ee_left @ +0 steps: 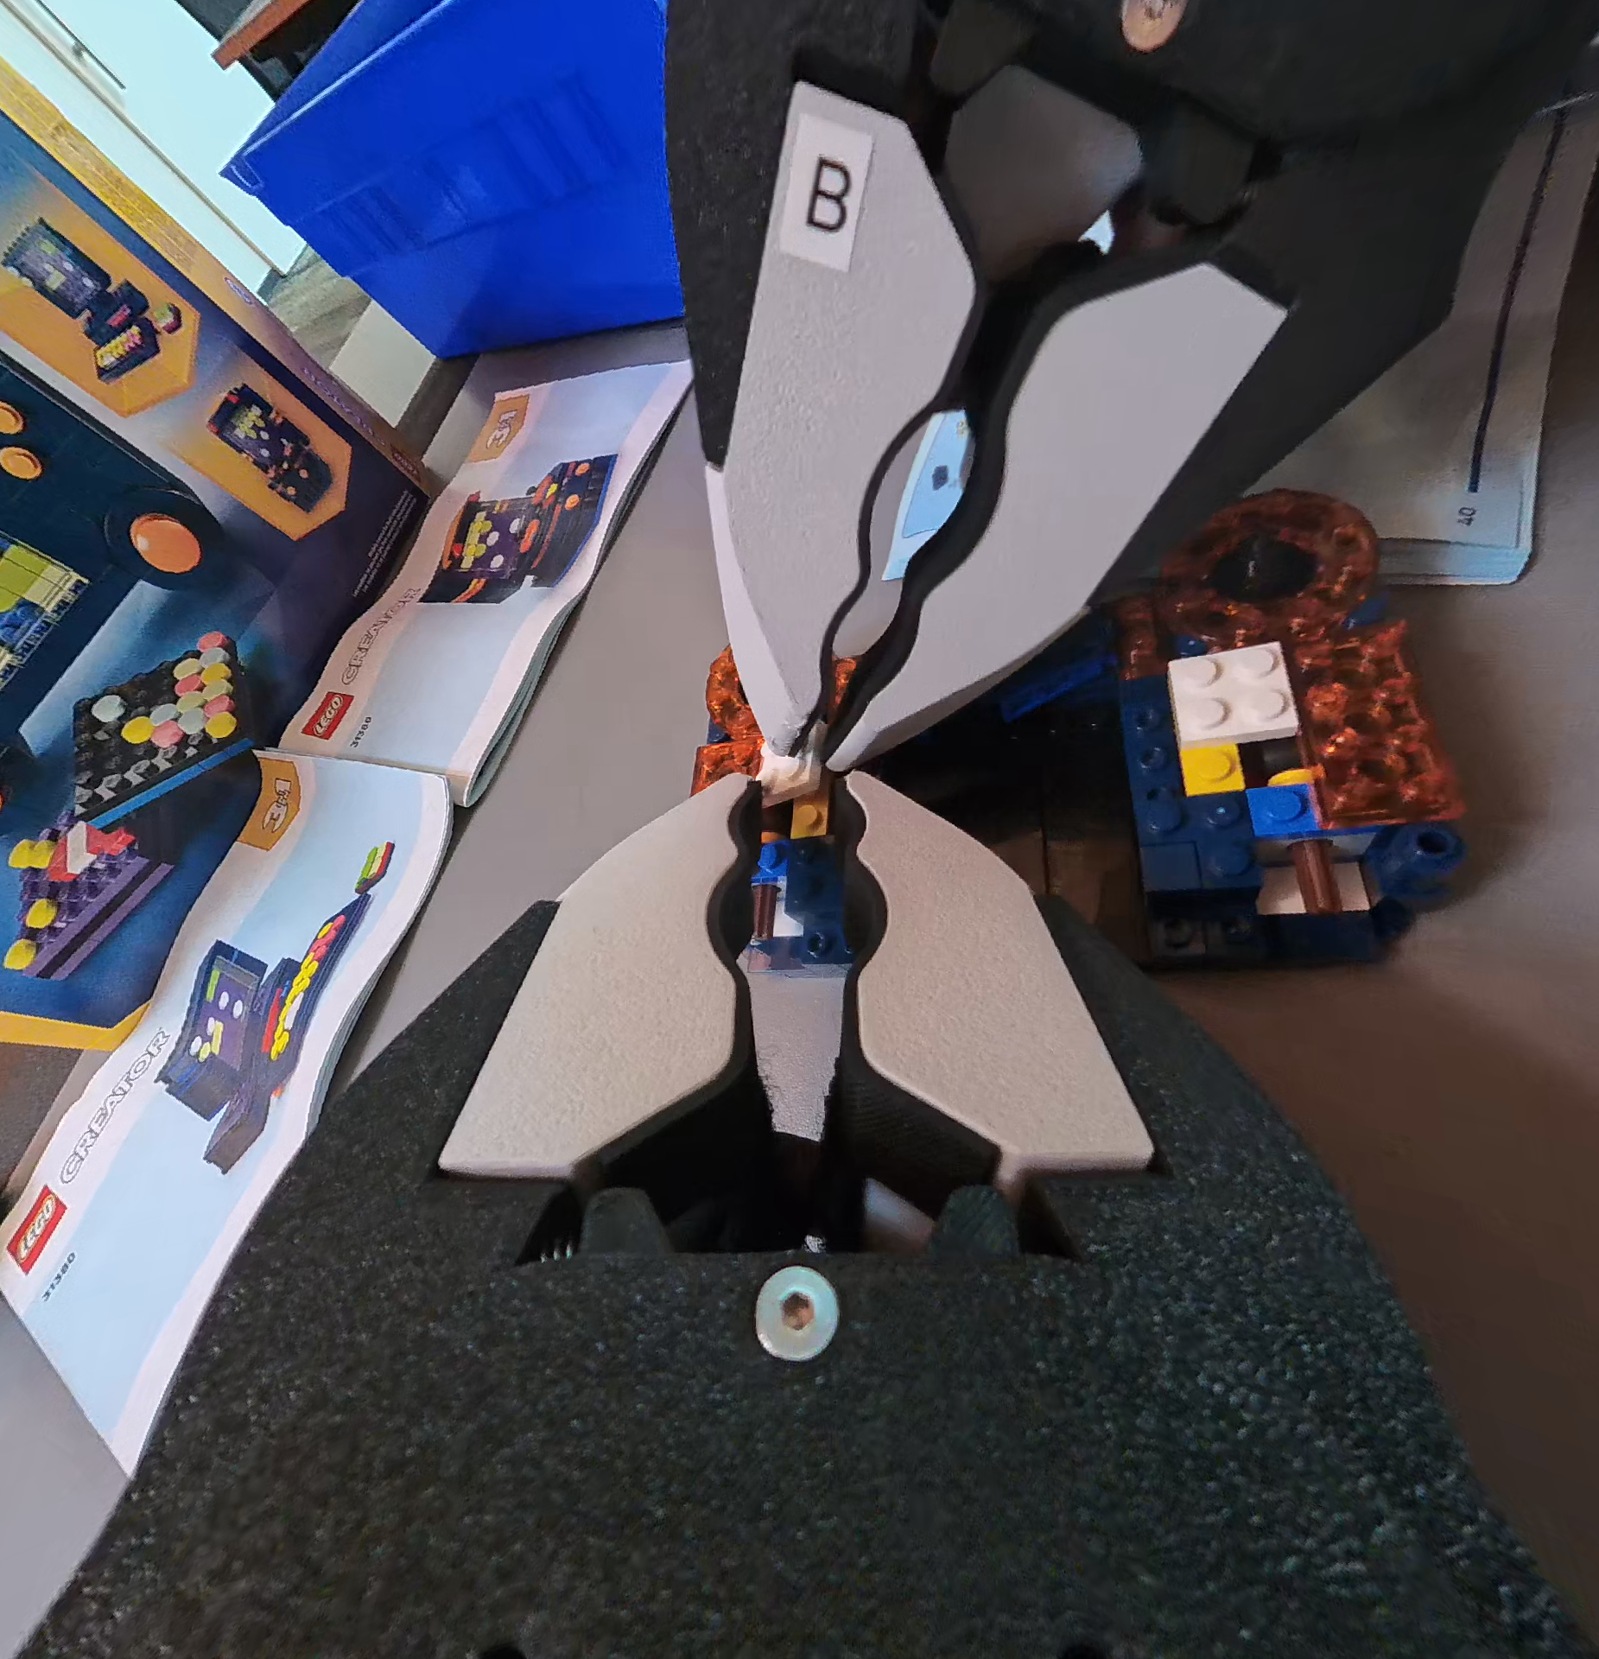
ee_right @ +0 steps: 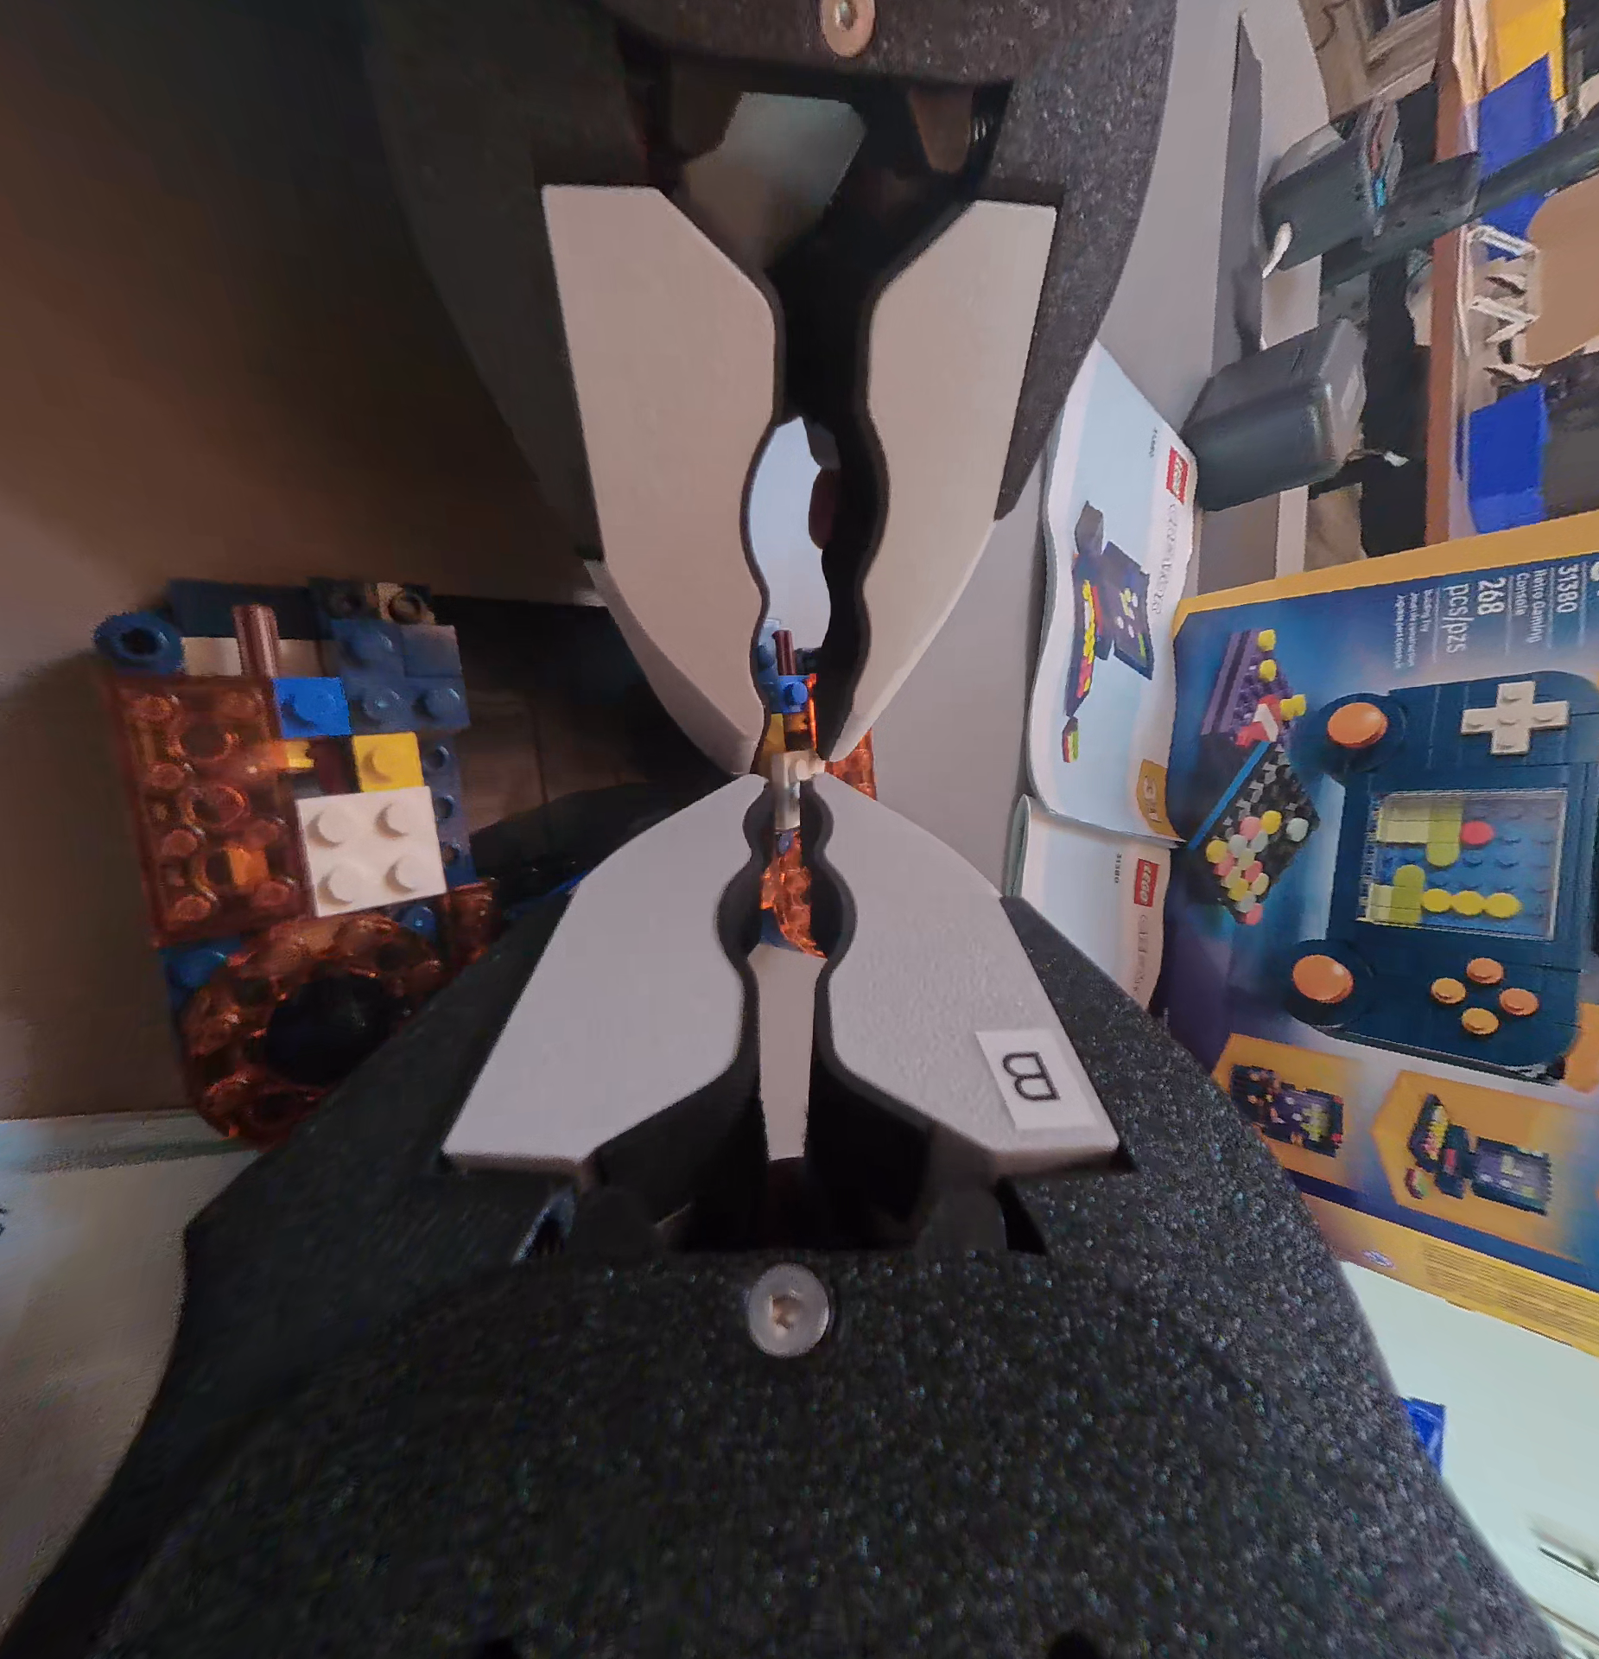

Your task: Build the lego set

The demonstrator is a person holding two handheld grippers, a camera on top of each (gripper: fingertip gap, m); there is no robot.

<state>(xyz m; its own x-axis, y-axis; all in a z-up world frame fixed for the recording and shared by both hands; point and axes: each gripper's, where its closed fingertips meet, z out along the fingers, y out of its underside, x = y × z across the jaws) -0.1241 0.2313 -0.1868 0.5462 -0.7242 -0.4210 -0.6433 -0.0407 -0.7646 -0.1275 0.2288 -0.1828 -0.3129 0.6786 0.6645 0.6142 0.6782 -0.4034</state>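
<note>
My left gripper (ee_left: 800,790) is shut on a small brick assembly (ee_left: 804,884) of blue bricks with a tan plate, a brown rod and clear orange parts, held above the table. My right gripper (ee_left: 813,741) comes from above, tip to tip with the left. It is shut on a small white plate (ee_left: 791,772) that touches the assembly's far end. In the right wrist view my right gripper (ee_right: 788,785) pinches the white plate (ee_right: 785,794) on edge. The left gripper (ee_right: 791,745) above it holds the assembly (ee_right: 791,709).
A second blue, white, yellow and clear orange brick build (ee_left: 1271,763) (ee_right: 329,808) lies on the grey table. Two closed booklets (ee_left: 508,557) (ee_left: 212,1032) and the set's box (ee_left: 104,449) (ee_right: 1424,853) lie to one side. A blue bin (ee_left: 472,179) stands behind. An open booklet (ee_left: 1495,359) lies beyond the build. Less than 4 cm separates the two grippers' tips.
</note>
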